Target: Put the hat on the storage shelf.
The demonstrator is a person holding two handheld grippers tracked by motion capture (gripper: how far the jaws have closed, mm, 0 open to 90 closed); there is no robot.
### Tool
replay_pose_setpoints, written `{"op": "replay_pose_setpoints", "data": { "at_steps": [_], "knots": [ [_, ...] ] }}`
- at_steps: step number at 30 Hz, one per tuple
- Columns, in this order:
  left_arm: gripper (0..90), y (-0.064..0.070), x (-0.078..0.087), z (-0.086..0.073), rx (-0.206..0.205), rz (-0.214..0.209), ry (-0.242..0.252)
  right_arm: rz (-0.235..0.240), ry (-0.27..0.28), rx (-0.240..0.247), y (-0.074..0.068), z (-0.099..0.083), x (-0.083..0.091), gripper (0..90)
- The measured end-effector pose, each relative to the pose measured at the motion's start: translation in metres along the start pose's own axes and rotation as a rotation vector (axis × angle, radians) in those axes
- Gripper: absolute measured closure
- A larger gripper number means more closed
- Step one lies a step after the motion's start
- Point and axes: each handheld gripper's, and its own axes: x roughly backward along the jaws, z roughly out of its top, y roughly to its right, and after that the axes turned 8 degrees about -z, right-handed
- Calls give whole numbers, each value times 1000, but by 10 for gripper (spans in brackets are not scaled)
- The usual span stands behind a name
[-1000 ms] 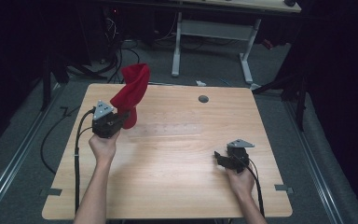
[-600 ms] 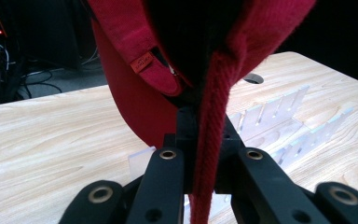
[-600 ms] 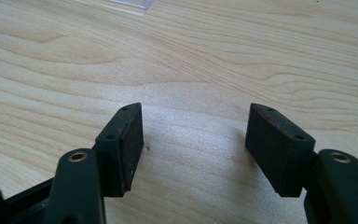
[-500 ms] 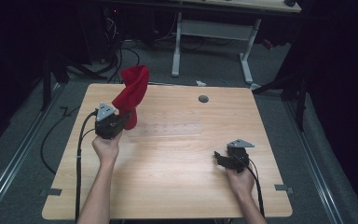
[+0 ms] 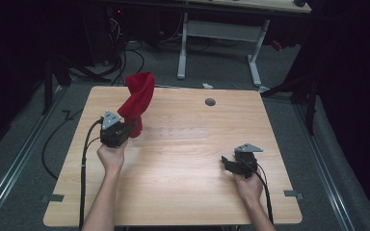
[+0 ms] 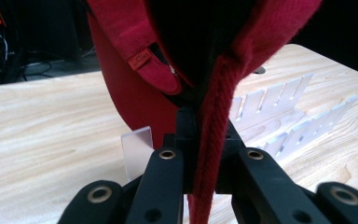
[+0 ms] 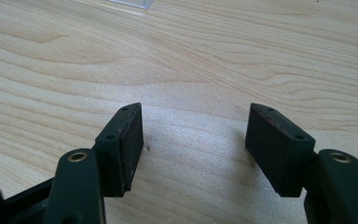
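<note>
A red cap [image 5: 138, 97] hangs upright over the table's left half, and my left gripper [image 5: 131, 128] is shut on its lower edge. In the left gripper view the jaws [image 6: 206, 140] pinch a thick red seam, with the red cap [image 6: 135, 88] rising above them and its small tag showing. A clear slotted rack [image 6: 279, 116] lies on the wood just beyond the cap; it shows faintly as the clear rack [image 5: 178, 131] at the table's middle. My right gripper [image 5: 227, 163] rests open at the near right, its jaws [image 7: 196, 126] apart over bare wood.
The wooden table [image 5: 183, 192] has a round cable hole [image 5: 210, 102] near its far edge. Black cables trail off the left side to the floor. A white-legged desk [image 5: 221, 29] stands behind the table.
My left gripper and the cap have drifted slightly toward the person. The right gripper has stayed put.
</note>
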Motion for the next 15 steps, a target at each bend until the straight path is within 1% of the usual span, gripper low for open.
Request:
{"op": "replay_pose_setpoints", "data": {
  "at_steps": [2, 7, 11, 14, 15],
  "knots": [
    [842, 1, 0, -2, -8, 4, -10, 0, 0, 0, 0, 0, 0, 372],
    [840, 0, 1, -2, -4, 13, -26, 0, 0, 0, 0, 0, 0, 372],
    [840, -3, 5, -3, 29, 14, -31, 0, 0, 0, 0, 0, 0, 372],
    [828, -2, 8, -6, 20, 12, -65, 0, 0, 0, 0, 0, 0, 372],
    [823, -2, 8, -6, 20, 12, -65, 0, 0, 0, 0, 0, 0, 372]
  ]
}}
